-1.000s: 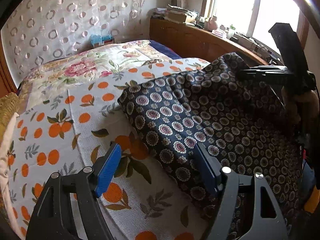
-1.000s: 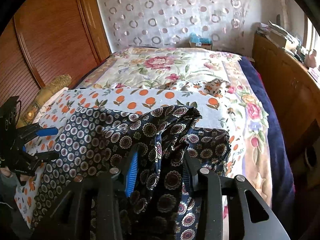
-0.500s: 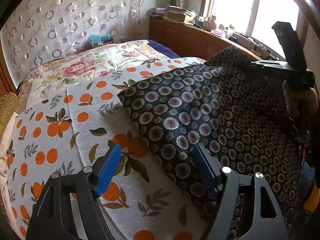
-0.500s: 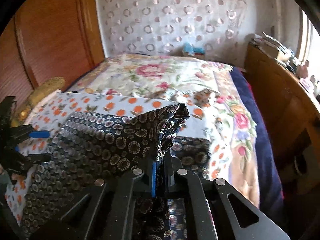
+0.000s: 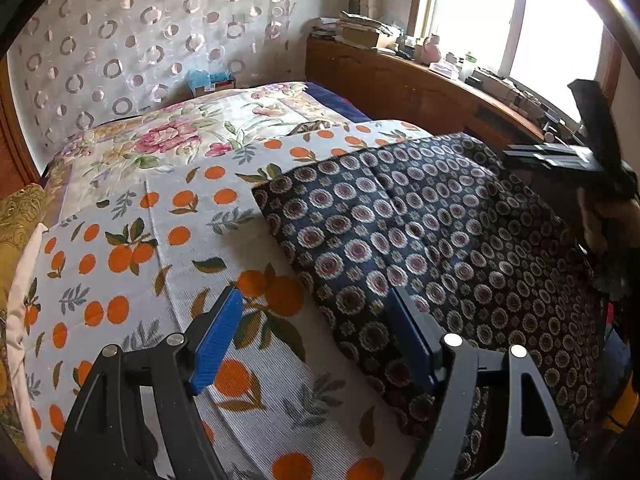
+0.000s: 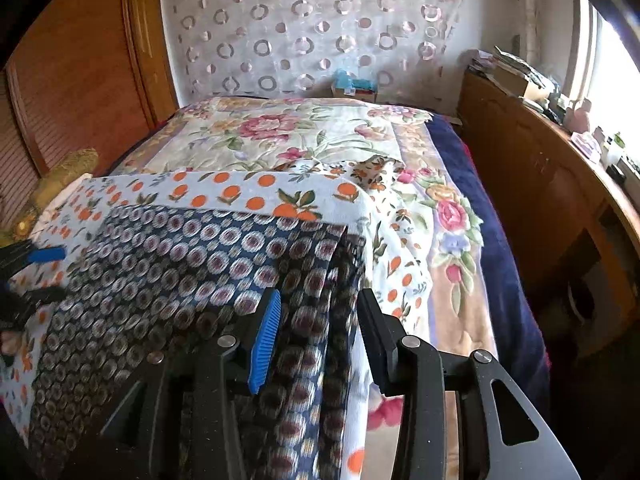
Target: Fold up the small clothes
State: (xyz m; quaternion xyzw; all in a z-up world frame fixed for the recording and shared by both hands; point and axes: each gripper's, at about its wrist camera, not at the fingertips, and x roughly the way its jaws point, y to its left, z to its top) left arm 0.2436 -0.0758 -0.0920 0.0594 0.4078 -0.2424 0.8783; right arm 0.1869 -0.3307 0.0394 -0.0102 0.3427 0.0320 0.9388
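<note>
A dark navy garment with round flower medallions [image 5: 420,240] lies folded over on the orange-print blanket [image 5: 132,248] on the bed. My left gripper [image 5: 316,336] is open, low over the garment's near left edge, its right finger over the cloth. My right gripper [image 6: 320,328] is open, with the garment's right folded edge [image 6: 312,280] lying between its fingers. The garment fills the lower left of the right wrist view [image 6: 180,264]. The right gripper also shows at the right edge of the left wrist view [image 5: 560,156], and the left gripper at the left edge of the right wrist view [image 6: 36,268].
A floral quilt [image 6: 280,136] covers the far half of the bed. A cluttered wooden ledge [image 5: 420,80] runs under the window on the right. A wooden wardrobe [image 6: 80,80] stands left. A yellow pillow [image 5: 20,216] lies at the bed's left edge.
My right gripper shut on the garment's corner, carried it over to flatten the fold, then opened and let it go. The cloth now lies flatter. My left gripper stayed open and barely moved.
</note>
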